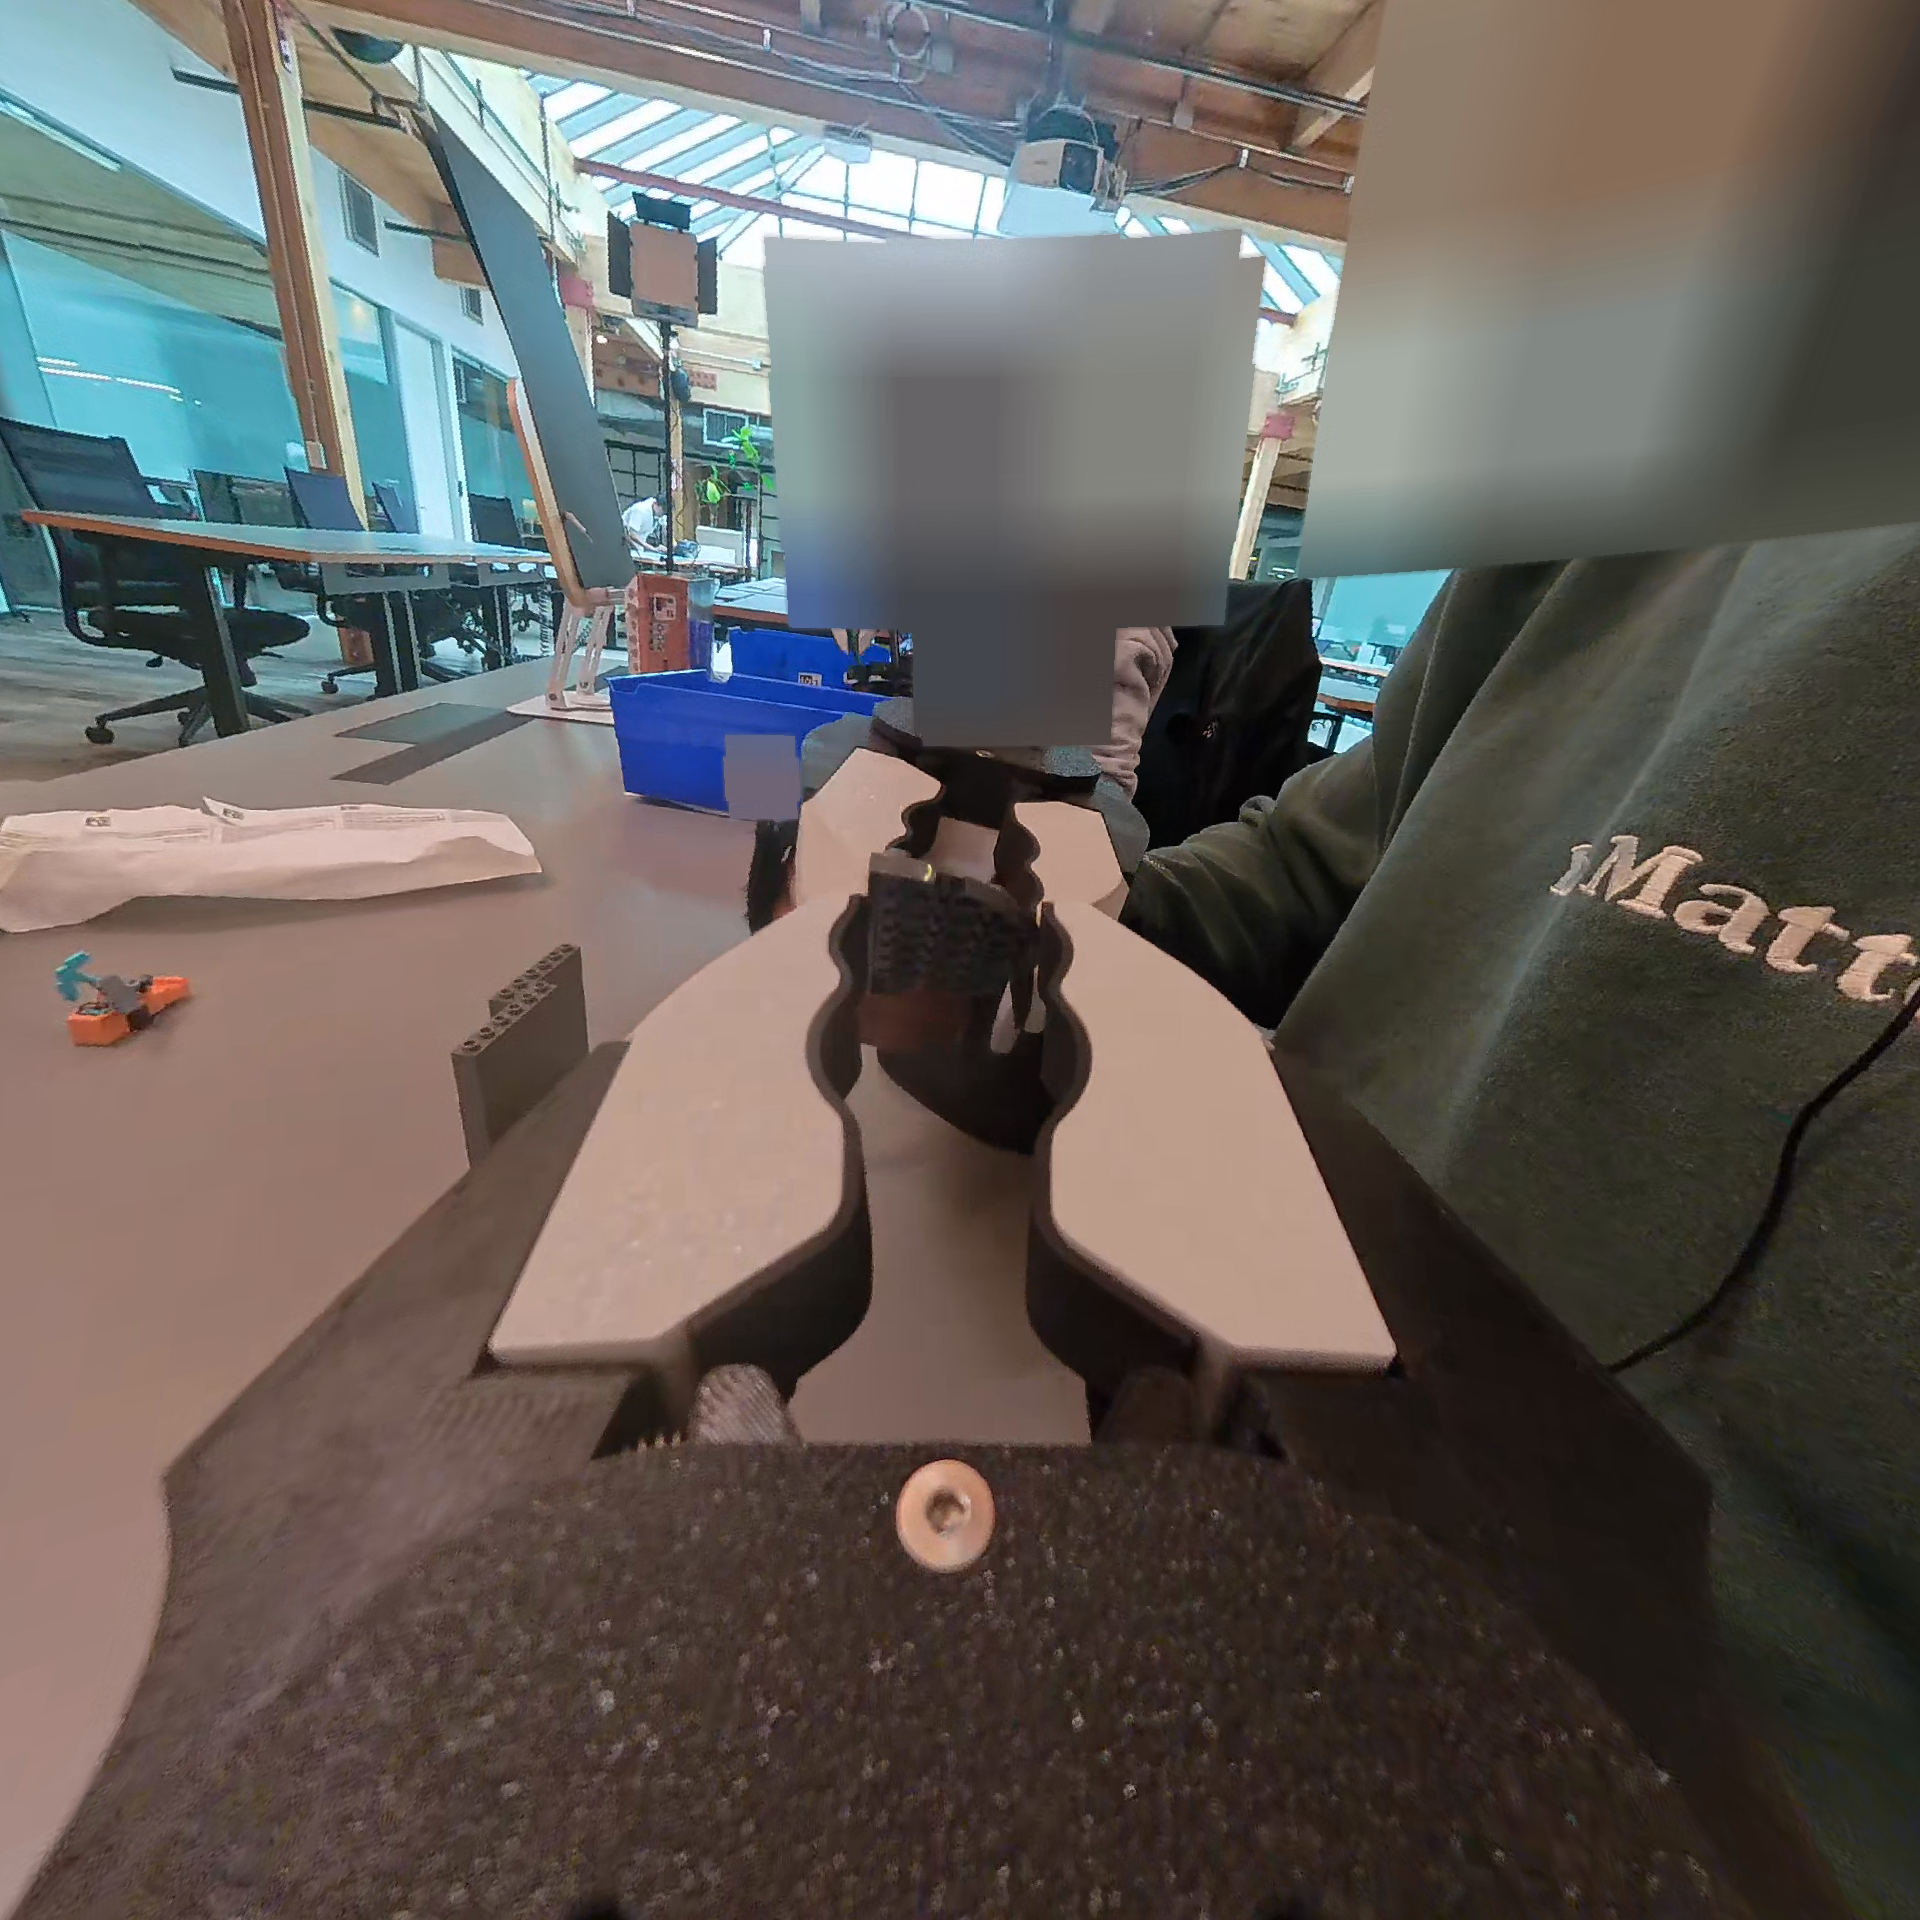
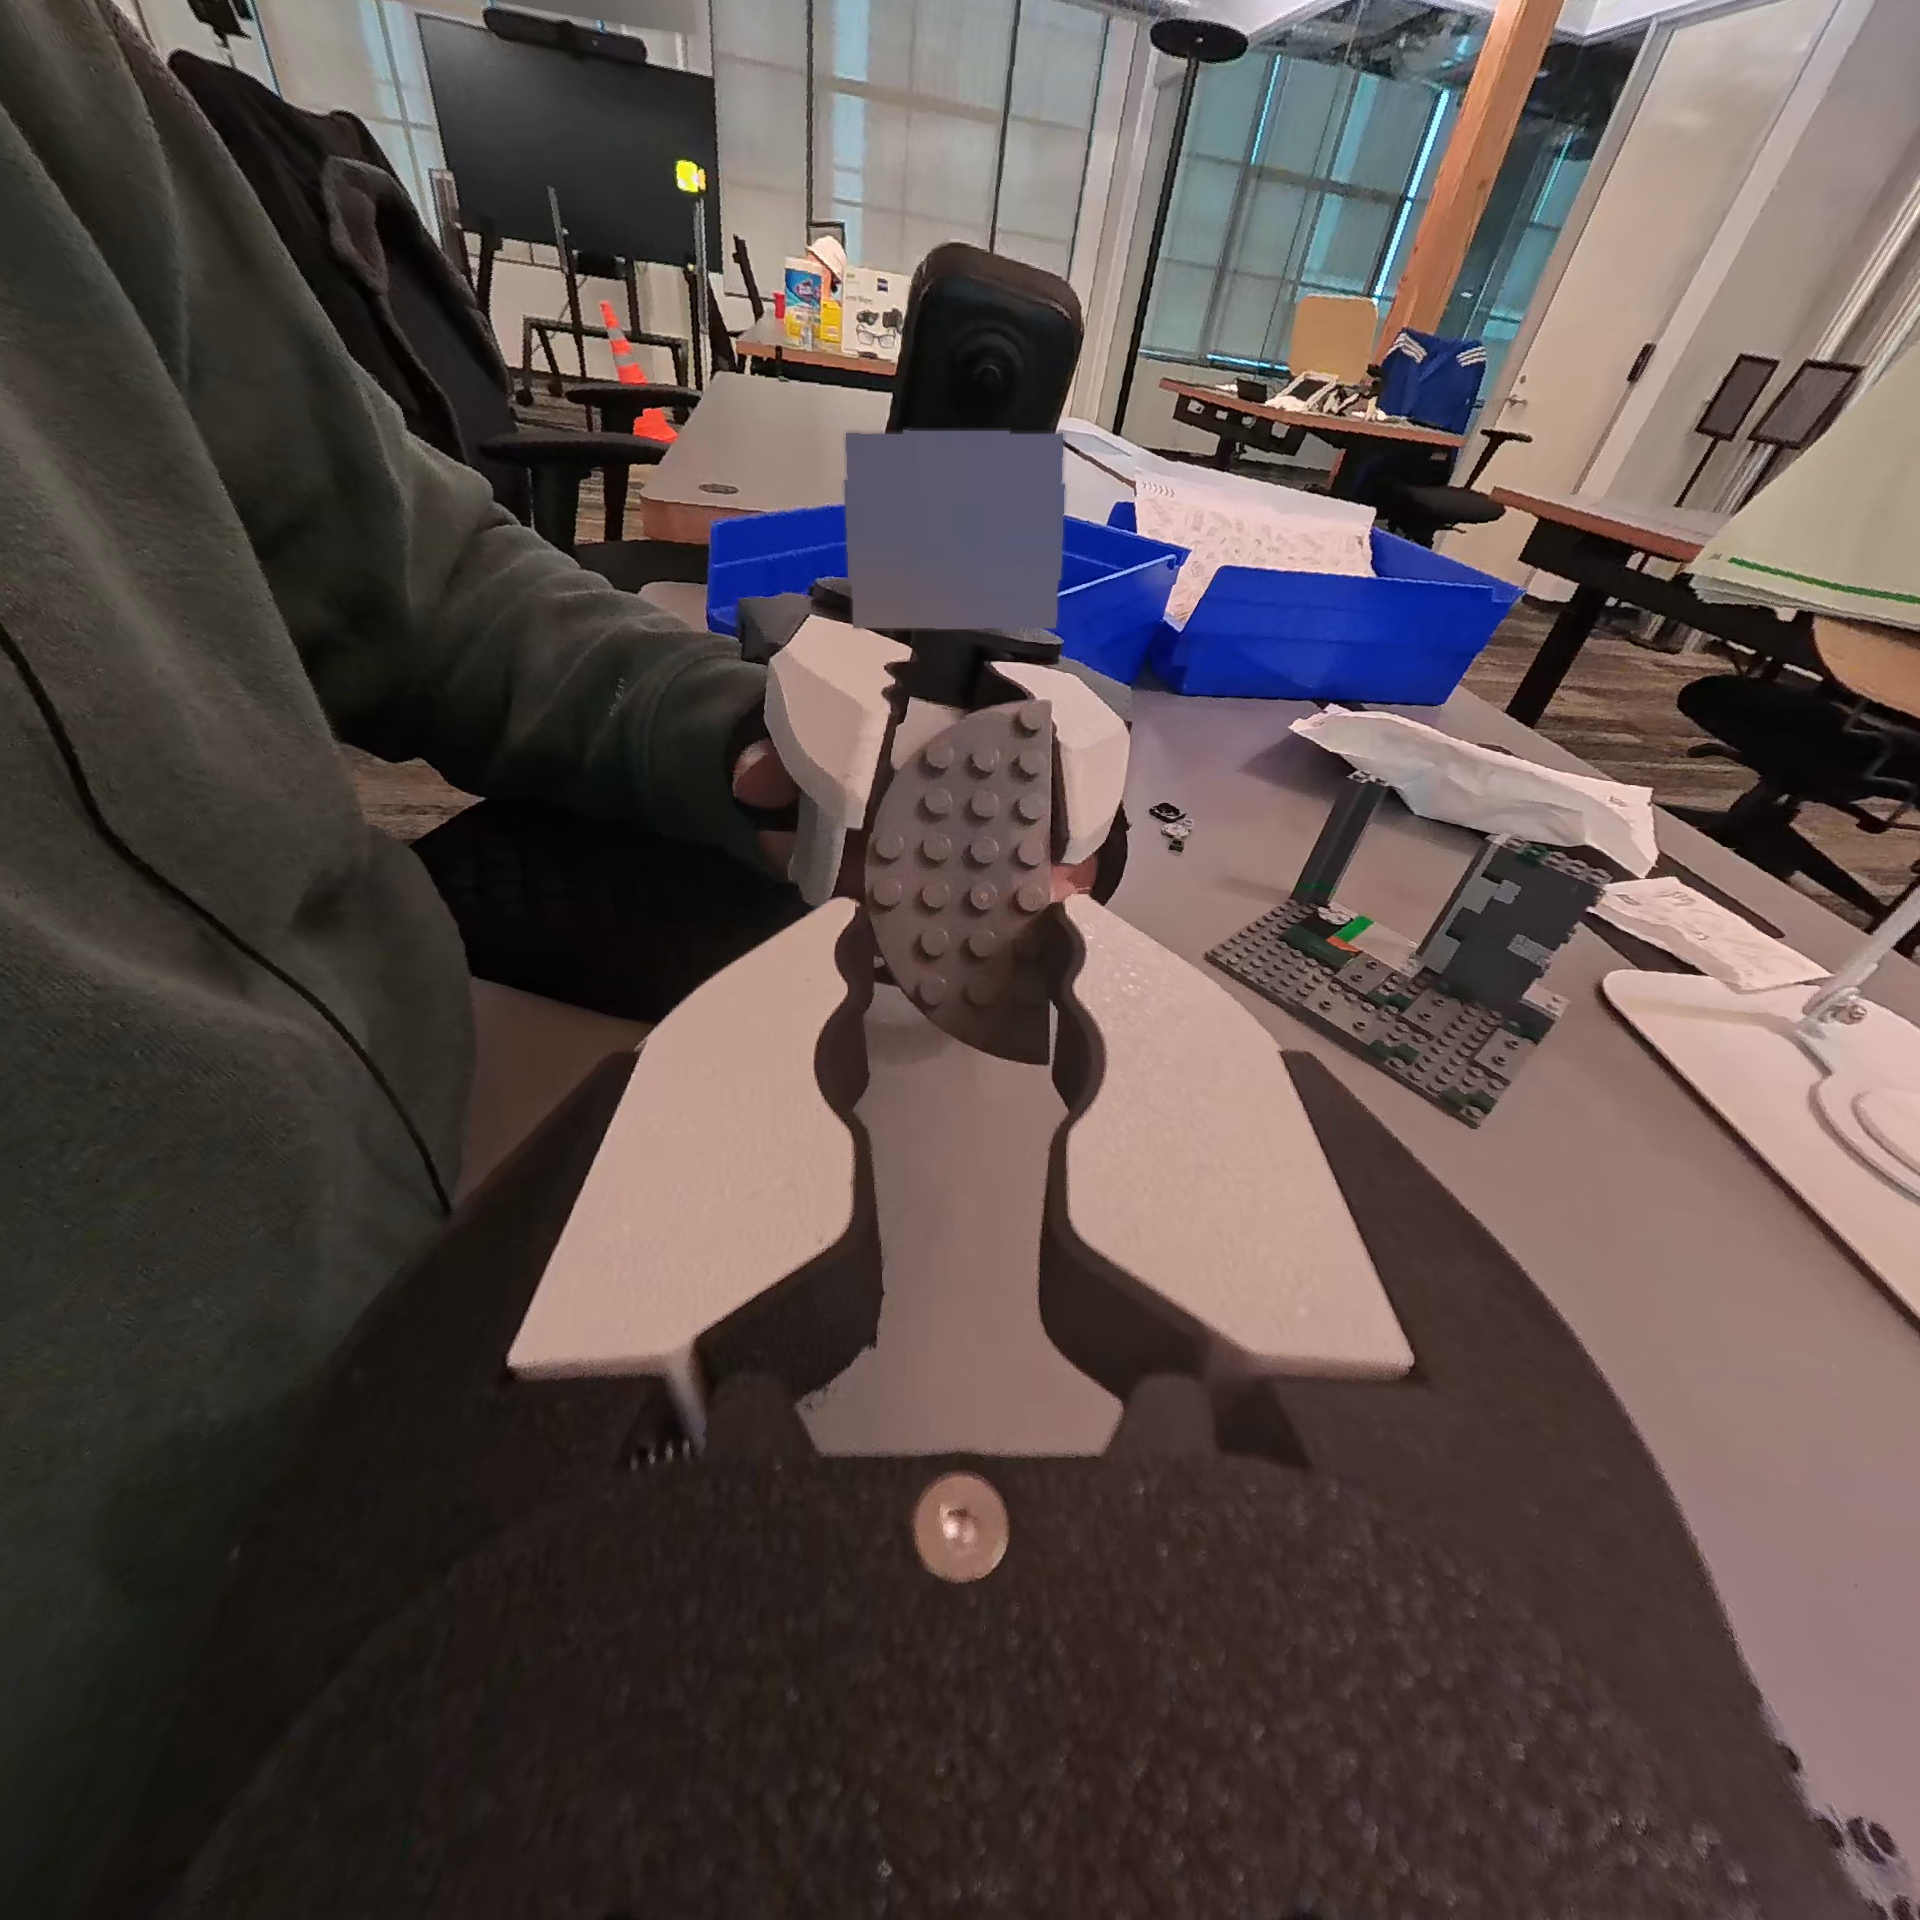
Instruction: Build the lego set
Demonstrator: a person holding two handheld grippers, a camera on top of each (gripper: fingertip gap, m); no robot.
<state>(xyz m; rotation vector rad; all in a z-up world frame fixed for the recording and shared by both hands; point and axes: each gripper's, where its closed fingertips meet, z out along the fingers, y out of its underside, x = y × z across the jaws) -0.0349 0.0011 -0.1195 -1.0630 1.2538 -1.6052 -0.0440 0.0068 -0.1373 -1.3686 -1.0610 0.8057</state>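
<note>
Grey plate (image 2: 971, 873) (oval, with bumps all over its top) hangs in the air between the two grippers, above the near edge of the table (image 1: 312, 1060). Its long way runs up and down, leaning a little. The right gripper (image 2: 961, 1013) pinches its bottom end. The left gripper (image 2: 951, 748) sits just past the plate's top end and faces back at it, its fingers on both sides of the plate; I cannot tell if they squeeze it. In the left wrist view the left gripper (image 1: 945, 997) has the plate's dark underside (image 1: 940, 935) between its tips.

Away from the plate, to its right and lower down, the half-made build (image 2: 1423, 966) stands on the table. The right gripper is nearer to it, so I think the plate must swing that way, bumps up.

Both grippers are held up off the table, pointing at each other.
</note>
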